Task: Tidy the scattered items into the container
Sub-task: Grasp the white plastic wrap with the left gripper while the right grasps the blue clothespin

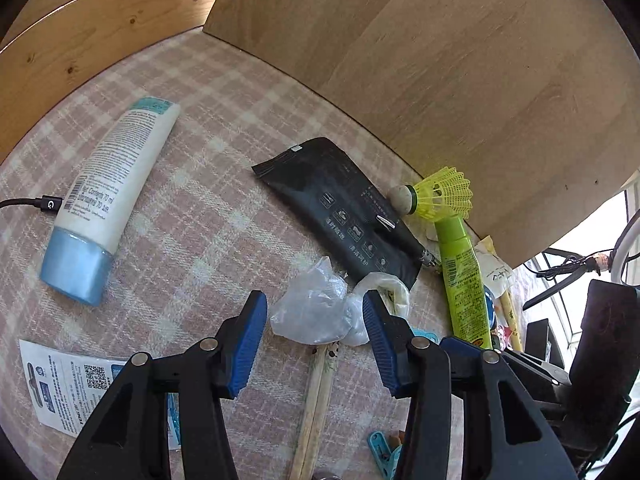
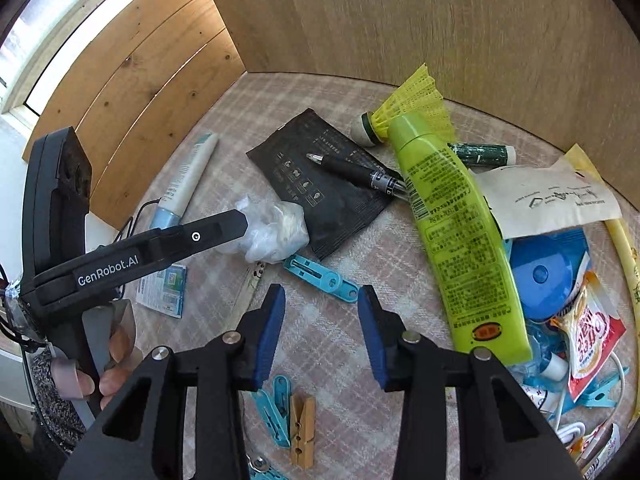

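Item: crumpled plastic bag (image 1: pixel 316 312) on checked desk (image 1: pixel 200 240), between part-open jaws of left gripper (image 1: pixel 314 320), not yet pinched; right gripper (image 2: pixel 322 336) part-open, empty, above blue clip (image 2: pixel 320 276); risk: slippery film escaping a shallow pinch.

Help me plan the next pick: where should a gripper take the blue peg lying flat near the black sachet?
Probably across the middle of the blue peg, from above, jaws spanning its narrow width. It lies flat with bare cloth along both long sides; its far end sits close to the black sachet.
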Motion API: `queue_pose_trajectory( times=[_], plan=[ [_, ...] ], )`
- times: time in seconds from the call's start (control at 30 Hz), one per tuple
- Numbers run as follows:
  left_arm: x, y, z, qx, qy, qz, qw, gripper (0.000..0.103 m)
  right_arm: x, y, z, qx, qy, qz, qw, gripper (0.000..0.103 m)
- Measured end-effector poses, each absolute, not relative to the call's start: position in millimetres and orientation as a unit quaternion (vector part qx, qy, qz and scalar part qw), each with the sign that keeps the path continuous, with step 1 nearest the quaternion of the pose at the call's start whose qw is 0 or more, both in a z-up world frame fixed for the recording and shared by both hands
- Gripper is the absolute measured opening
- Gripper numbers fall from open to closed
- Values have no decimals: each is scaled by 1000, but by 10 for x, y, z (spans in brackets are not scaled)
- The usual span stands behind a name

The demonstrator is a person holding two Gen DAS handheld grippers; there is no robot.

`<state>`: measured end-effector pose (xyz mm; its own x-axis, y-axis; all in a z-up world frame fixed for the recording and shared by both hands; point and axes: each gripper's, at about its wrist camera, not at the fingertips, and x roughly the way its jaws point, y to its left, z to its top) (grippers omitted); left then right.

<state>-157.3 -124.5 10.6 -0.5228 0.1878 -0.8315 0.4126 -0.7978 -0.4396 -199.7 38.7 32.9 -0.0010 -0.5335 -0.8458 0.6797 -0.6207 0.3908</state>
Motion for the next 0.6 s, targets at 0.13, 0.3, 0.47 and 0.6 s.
queue_pose_trajectory(
  times=[0.13,0.3,0.47,0.6],
  plan=[
    [-1562,-1229,93,476,314,-819,68,24,-2034,297,218,577,55,-691,433,12],
    [-1530,-1179,157,468,300,-829,66,6,-1947,320,240,568,45,-690,446,5],
    [-1397,-1170,288,457,305,-833,62,6,-1901,481,392,552,25,-700,452,5],
    [-1278,-1099,500,443,292,-846,57,5,-1838,738,566,535,12,-714,451,5]
  ],
)
